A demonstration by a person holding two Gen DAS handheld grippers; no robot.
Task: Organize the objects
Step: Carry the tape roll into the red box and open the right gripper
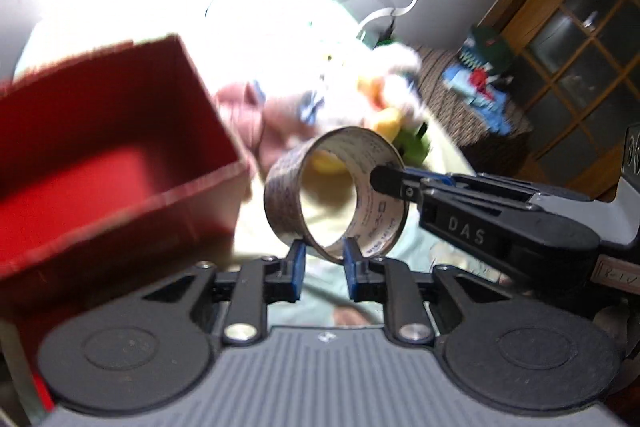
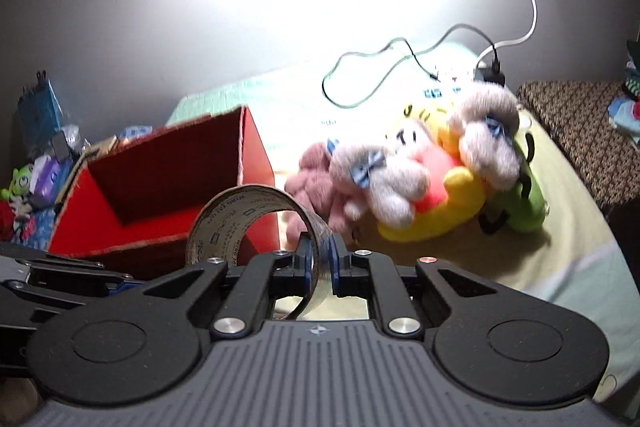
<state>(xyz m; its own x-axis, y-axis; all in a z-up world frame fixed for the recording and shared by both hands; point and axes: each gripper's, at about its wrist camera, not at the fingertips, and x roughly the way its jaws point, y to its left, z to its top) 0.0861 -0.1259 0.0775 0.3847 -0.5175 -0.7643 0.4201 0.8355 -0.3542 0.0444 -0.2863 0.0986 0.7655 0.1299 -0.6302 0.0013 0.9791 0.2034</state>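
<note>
Tape roll (image 1: pixel 336 193) held off the bed (image 2: pixel 560 259) just beside the red box (image 1: pixel 100 163), which sits at 9 o'clock of it in the left wrist view; both grippers grasp it at once. Left gripper (image 1: pixel 324 261) pinches the roll's lower rim, right gripper (image 2: pixel 320 267) clamps the roll's wall between its blue pads (image 2: pixel 334 263), entering the left view from 3 o'clock. Plush toys (image 2: pixel 420 171) piled on the bed at 2 o'clock of the roll, black cable (image 2: pixel 380 67) lying beyond them.
</note>
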